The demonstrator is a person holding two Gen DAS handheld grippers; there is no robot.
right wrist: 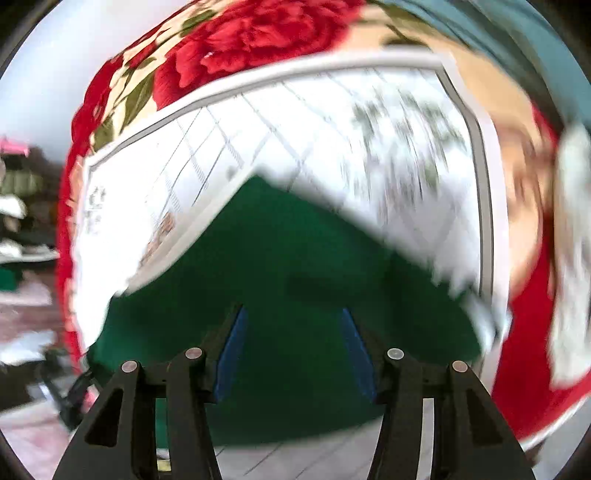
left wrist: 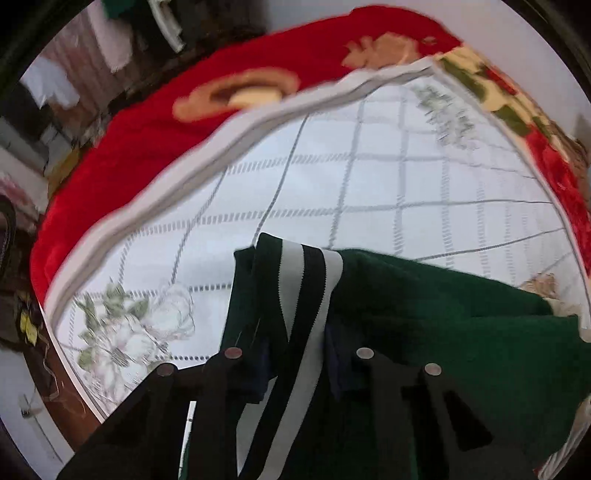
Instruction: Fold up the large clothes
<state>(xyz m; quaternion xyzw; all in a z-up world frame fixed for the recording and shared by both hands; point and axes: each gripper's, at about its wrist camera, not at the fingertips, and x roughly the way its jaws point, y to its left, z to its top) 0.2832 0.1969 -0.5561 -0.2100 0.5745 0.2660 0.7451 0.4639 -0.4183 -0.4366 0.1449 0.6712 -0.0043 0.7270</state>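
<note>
Home bedroom — red floral blanket [right wrist: 258, 33] under checked sheet [left wrist: 369, 177]

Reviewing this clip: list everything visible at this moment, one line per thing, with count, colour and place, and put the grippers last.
Garment: one, dark green with a black-and-white striped band, lying on the mat and lifted at the band.
Mat: one, white with grey grid lines and floral prints, spread over the blanket.
Blanket: one, red with cream and green flower patterns, under the mat.
Room clutter: several blurred items at the far left of both views, unidentifiable.
Left gripper: one, black with blue pads, the striped band runs between its fingers; grip state unclear.
Right gripper: one, black with blue pads, open over the green fabric.
</note>
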